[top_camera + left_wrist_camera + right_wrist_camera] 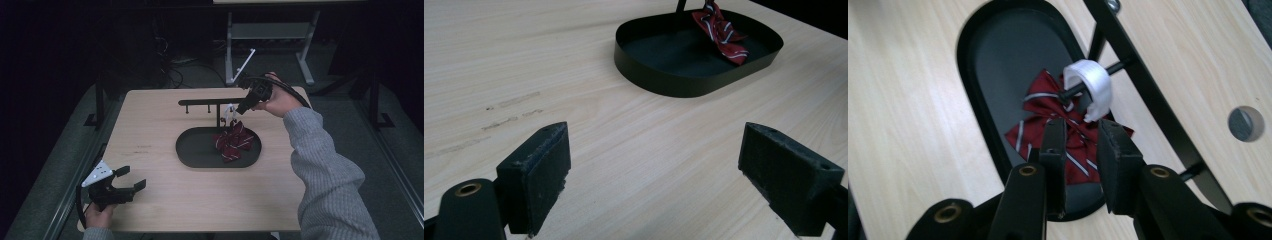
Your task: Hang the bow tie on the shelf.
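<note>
A dark red bow tie with white stripes hangs by its white loop from a peg of a black rack, over the rack's oval black tray. My right gripper reaches in from the back right, just beside the loop. In the right gripper view its jaws stand a little apart, just below the white loop, with the bow tie behind the gap and no pad pressing on it. At the table's front left, my left gripper rests open and holds nothing.
The tray with the bow tie lies well ahead of my left gripper. The rack's bar runs close past my right jaws. Bare wood surrounds the tray. A metal table frame stands on the floor behind.
</note>
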### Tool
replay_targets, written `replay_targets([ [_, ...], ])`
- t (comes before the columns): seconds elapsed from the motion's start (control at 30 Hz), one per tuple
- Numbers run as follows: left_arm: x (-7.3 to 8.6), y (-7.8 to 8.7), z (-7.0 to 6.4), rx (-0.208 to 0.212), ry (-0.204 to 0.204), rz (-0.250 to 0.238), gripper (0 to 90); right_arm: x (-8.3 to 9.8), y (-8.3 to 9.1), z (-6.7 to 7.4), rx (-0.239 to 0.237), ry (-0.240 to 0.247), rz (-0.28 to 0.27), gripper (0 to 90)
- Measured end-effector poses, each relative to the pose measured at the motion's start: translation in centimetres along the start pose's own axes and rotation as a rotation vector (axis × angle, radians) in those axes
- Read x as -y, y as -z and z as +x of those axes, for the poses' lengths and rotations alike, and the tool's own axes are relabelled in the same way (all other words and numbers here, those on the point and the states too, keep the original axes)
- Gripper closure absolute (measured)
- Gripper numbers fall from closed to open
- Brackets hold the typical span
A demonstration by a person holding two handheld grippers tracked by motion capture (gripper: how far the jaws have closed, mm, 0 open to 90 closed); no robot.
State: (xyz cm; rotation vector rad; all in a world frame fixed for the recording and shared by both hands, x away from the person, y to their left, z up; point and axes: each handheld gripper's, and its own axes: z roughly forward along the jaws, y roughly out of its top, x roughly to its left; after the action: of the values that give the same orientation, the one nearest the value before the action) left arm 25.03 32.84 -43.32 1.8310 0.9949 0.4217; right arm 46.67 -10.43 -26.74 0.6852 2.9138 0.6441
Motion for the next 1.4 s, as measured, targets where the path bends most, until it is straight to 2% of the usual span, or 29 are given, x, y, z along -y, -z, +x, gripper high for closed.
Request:
replay_targets([
  [0.2,0.0,0.0,0.0,-0.002,0.0,-0.001,13.1,0.5,-0.1,0.4,-0.017,0.0,-0.013,68.7],
  [0.37,0.0,0.0,-0.1,-0.002,-0.001,-0.003,13.1,1.3,0.1,0.7,-0.018,-0.005,-0.027,64.1],
  [0.83,0.0,0.0,-0.1,-0.002,-0.002,-0.001,13.1,2.9,0.3,1.1,-0.016,-0.009,-0.043,59.2],
  [0.9,0.0,0.0,-0.1,-0.002,-0.002,-0.001,13.1,3.2,0.2,1.2,-0.021,-0.023,-0.04,58.2],
  [1.4,0.0,0.0,-0.2,-0.005,-0.006,0.003,13.1,5.5,0.0,1.7,-0.037,-0.046,-0.066,52.9],
])
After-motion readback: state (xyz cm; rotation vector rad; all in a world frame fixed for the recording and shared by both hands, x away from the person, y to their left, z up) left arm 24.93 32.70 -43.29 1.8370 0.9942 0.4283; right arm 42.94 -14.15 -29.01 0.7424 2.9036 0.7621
